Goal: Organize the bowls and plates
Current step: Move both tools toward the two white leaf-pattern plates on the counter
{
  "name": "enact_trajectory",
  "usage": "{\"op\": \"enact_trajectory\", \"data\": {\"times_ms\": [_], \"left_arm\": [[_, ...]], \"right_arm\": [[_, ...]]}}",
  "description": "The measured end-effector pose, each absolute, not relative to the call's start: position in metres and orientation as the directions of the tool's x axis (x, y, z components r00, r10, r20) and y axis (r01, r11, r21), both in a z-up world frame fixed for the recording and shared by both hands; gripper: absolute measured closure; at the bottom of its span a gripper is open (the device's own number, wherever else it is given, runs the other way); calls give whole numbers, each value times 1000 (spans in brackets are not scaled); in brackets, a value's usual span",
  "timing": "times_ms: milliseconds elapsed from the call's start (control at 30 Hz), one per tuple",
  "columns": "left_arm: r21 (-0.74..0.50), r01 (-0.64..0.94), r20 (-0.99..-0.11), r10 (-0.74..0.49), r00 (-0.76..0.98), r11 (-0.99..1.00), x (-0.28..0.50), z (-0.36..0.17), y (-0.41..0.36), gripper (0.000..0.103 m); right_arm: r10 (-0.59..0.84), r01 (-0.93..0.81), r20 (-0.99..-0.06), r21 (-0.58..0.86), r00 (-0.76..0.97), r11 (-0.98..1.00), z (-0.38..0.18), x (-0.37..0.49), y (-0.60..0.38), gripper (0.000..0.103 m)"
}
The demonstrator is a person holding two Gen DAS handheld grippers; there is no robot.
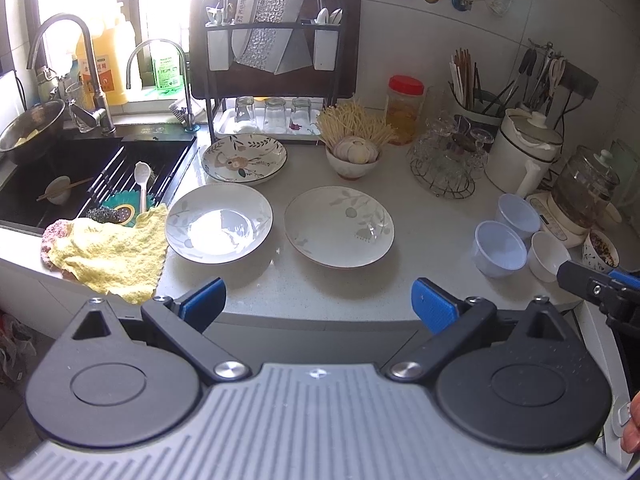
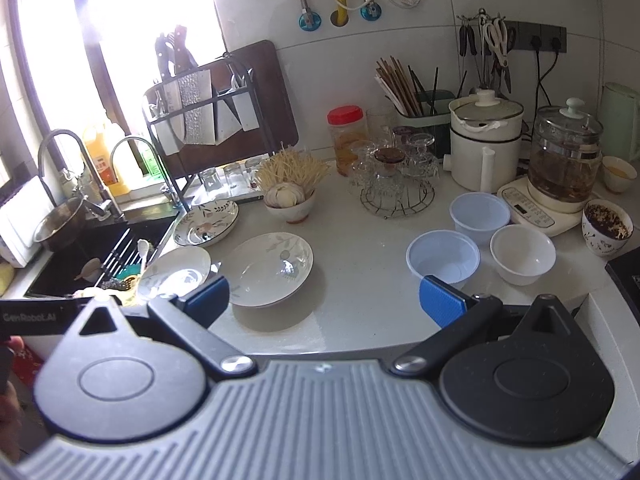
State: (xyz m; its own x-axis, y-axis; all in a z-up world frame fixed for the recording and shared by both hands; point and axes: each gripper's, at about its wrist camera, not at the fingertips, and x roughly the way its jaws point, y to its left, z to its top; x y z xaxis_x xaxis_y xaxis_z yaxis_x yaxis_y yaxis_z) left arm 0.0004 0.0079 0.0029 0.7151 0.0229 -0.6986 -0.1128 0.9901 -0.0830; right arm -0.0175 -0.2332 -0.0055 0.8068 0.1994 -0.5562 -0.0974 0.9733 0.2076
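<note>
- Left gripper [image 1: 318,300]: fingers spread wide, holding nothing, poised at the counter edge, likely sizing up a first pick.
- Just beyond its fingertips, two pale plates [image 1: 219,227] [image 1: 339,227] lie side by side, unstacked; a patterned plate [image 1: 244,159] sits farther out.
- Right gripper [image 2: 325,300]: likewise spread and empty.
- Ahead of its right finger, three bowls [image 2: 443,256] [image 2: 479,211] [image 2: 523,254] cluster, touching, not nested.
</note>
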Motion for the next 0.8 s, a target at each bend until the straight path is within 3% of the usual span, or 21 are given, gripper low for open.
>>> {"op": "enact_trajectory", "data": {"times_ms": [800], "left_arm": [[-90, -167, -747, 45, 663, 982, -2, -26, 11, 2]], "right_arm": [[215, -121, -565, 200, 797, 972, -16, -13, -244, 0]]}}
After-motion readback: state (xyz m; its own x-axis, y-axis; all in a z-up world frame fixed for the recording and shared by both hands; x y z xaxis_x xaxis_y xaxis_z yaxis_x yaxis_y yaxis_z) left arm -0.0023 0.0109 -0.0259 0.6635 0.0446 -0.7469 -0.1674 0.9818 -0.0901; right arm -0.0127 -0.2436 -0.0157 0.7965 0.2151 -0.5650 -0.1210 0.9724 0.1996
